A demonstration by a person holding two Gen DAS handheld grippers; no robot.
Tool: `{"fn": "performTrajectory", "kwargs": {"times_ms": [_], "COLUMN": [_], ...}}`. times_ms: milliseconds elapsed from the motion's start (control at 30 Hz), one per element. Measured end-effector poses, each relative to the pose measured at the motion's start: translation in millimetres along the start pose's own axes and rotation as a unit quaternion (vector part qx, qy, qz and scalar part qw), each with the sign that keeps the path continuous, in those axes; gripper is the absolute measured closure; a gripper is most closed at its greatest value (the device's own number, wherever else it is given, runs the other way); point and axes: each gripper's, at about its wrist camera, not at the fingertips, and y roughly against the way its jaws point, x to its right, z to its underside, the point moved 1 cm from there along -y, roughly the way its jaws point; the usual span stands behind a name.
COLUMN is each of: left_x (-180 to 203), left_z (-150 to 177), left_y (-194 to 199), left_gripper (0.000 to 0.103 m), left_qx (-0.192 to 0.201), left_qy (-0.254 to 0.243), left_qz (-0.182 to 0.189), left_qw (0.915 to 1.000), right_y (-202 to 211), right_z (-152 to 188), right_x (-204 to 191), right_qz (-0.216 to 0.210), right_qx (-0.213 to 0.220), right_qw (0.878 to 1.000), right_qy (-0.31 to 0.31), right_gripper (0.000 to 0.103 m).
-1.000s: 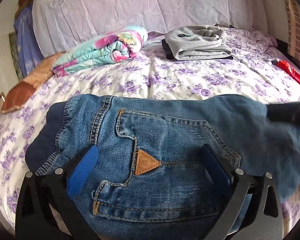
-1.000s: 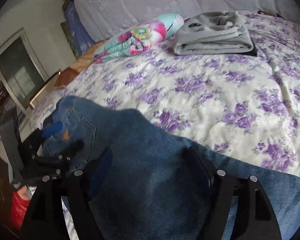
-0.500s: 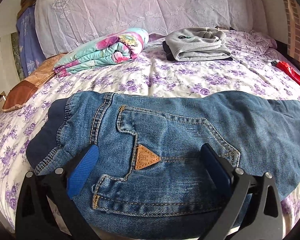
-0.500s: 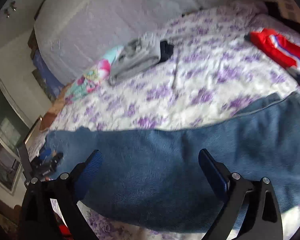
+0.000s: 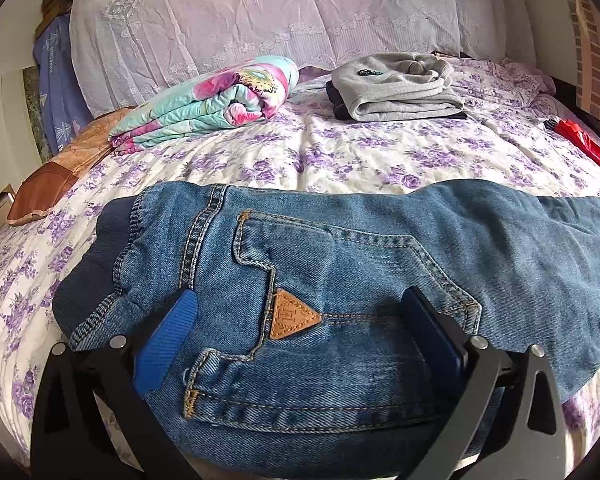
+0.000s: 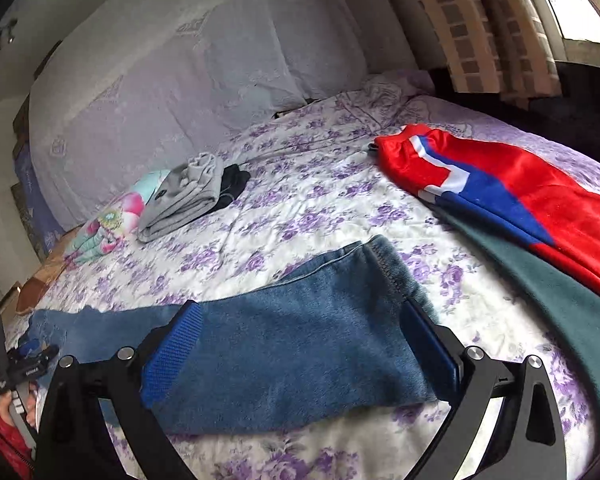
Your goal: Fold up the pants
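Here are the jeans laid flat across the near edge of the bed, waistband end to the left, leg hem to the right. The left tool sits spread wide over the back pocket with its tan triangular patch, clamping nothing. The right tool is released too, its blue pads straddling the leg near the hem. Further off, folded grey clothes and a floral blanket; a red-and-blue garment lies to the right.

Jeans across bed front, rolled quilt and folded sweatshirt behind
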Motion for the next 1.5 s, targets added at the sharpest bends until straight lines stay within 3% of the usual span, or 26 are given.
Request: {"fn": "performTrajectory", "kwargs": {"times_ms": [100, 233, 300, 400, 467, 533, 567, 600, 667, 733, 1000, 1133, 1333, 1500], "left_x": [0.1, -0.5, -1.1, -2.2, -1.8, -1.9, -1.7, -3.0, -1.5, -1.3, -2.3, -1.5, -1.2, -2.0], "left_z": [-0.5, 0.4, 0.5, 1.1, 1.3, 1.6, 1.4, 1.6, 1.3, 1.5, 1.9, 1.7, 1.7, 2.0], "left_y": [0.3, 0.5, 0.5, 1.6, 1.7, 1.7, 1.8, 1.5, 1.7, 2.4, 2.6, 2.7, 3.0, 3.1], "left_gripper": [0.004, 0.004, 0.004, 0.004, 0.004, 0.004, 0.004, 0.004, 0.004, 0.004, 0.004, 0.004, 0.004, 0.004], "left_qx": [0.001, 0.002, 0.003, 0.004, 0.004, 0.004, 0.004, 0.004, 0.004, 0.004, 0.005, 0.005, 0.005, 0.005], "left_qy": [0.000, 0.001, 0.001, 0.002, 0.002, 0.002, 0.002, 0.002, 0.002, 0.002, 0.002, 0.002, 0.002, 0.002], "left_qz": [0.001, 0.000, 0.001, 0.001, 0.001, 0.000, 0.000, 0.001, 0.001, 0.000, 0.001, 0.001, 0.001, 0.001], "left_qw": [1.0000, 1.0000, 1.0000, 1.0000, 1.0000, 1.0000, 1.0000, 1.0000, 1.0000, 1.0000, 1.0000, 1.0000, 1.0000, 1.0000], "right_y": [-32.4, -32.1, -26.2, 6.4, 17.9, 6.5, -7.6, -22.7, -24.0, -25.6, -27.4, -6.7, 35.2, 30.0], "right_z": [13.2, 17.5, 17.8, 19.2, 19.0, 21.3, 26.4, 33.8, 37.0, 39.7, 37.6, 33.8, 35.1, 42.9], "right_x": [-12.6, -29.7, -31.7, -32.2, -36.8, -43.2, -45.9, -50.1, -69.5, -72.1, -62.4, -52.6, -15.8, 15.2], "right_qz": [0.039, 0.089, 0.089, 0.082, 0.035, -0.016, -0.014, 0.009, 0.047, 0.053, -0.010, -0.035, -0.103, -0.127], "right_qx": [-0.080, -0.081, -0.067, 0.018, 0.036, -0.009, -0.047, -0.080, -0.079, -0.083, -0.062, -0.067, -0.122, -0.150], "right_qw": [0.994, 0.986, 0.987, 0.991, 0.995, 0.997, 0.996, 0.993, 0.984, 0.982, 0.993, 0.995, 0.987, 0.976], "right_qy": [0.067, 0.113, 0.118, 0.100, 0.086, 0.073, 0.072, 0.088, 0.150, 0.160, 0.102, 0.059, -0.036, -0.095], "right_gripper": [0.003, 0.003, 0.003, 0.003, 0.003, 0.003, 0.003, 0.003, 0.003, 0.003, 0.003, 0.003, 0.003, 0.003]}}
